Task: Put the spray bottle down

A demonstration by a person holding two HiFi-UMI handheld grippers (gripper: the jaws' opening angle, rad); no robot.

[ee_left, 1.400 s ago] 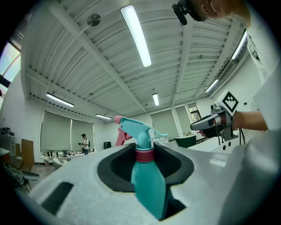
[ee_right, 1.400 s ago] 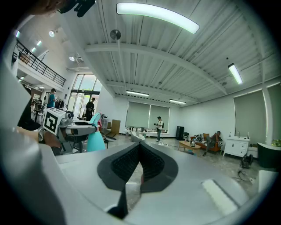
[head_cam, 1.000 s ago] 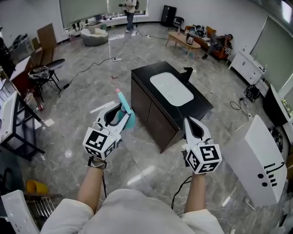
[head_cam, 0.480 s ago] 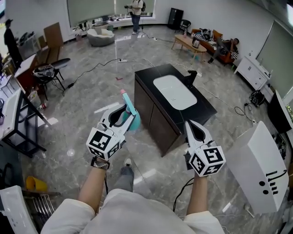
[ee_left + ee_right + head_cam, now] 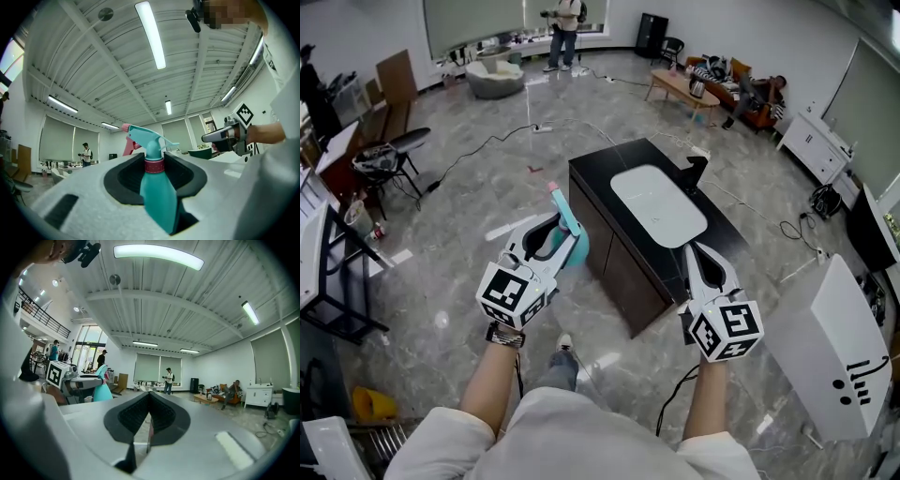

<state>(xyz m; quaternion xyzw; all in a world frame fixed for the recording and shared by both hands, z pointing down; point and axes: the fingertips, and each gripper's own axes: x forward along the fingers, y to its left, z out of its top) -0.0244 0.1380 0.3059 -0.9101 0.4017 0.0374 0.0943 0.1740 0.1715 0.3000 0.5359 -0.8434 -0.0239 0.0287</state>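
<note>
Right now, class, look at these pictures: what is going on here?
A person holds a claw in each hand, facing a black cabinet with a white basin. The left claw grips a teal spray bottle near its neck, over the floor beside the cabinet. The right claw is shut and empty. The bottle is not yet set down.

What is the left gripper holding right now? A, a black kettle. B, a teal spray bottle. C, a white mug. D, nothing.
B: the left gripper has its jaws closed on the teal spray bottle just below the dark red collar, and the trigger head sticks out past the fingertips.
</note>
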